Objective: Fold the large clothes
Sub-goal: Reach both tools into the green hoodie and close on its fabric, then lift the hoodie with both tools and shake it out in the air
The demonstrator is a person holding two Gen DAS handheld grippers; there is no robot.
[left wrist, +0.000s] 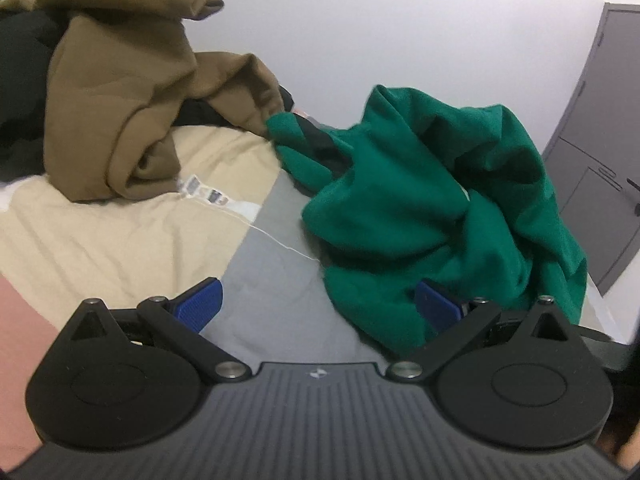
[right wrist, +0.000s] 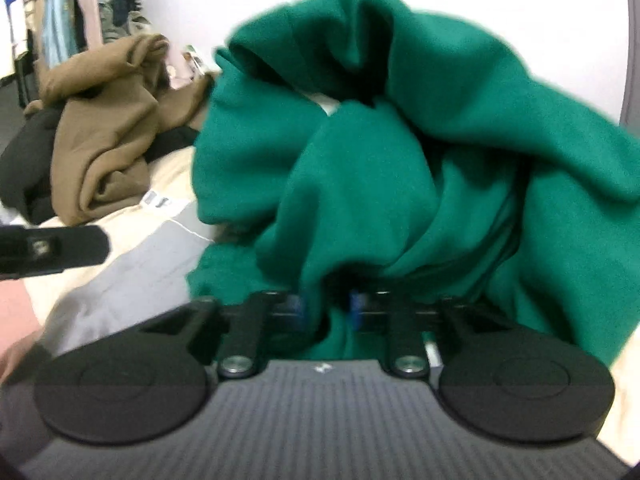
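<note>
A crumpled green garment lies heaped on the grey cloth that covers the bed. In the left wrist view my left gripper stands open just above the grey cloth. Its right blue pad is against the garment's lower edge, and its left pad is over bare cloth. In the right wrist view the green garment fills the middle, and my right gripper is shut on a bunched fold of it. The left gripper's black finger shows at the left edge of that view.
A brown garment sits piled on beige bedding to the left, with black clothing behind it. A white label on a thread trails toward the green garment. A grey door stands at the right. Hanging clothes are at the far left.
</note>
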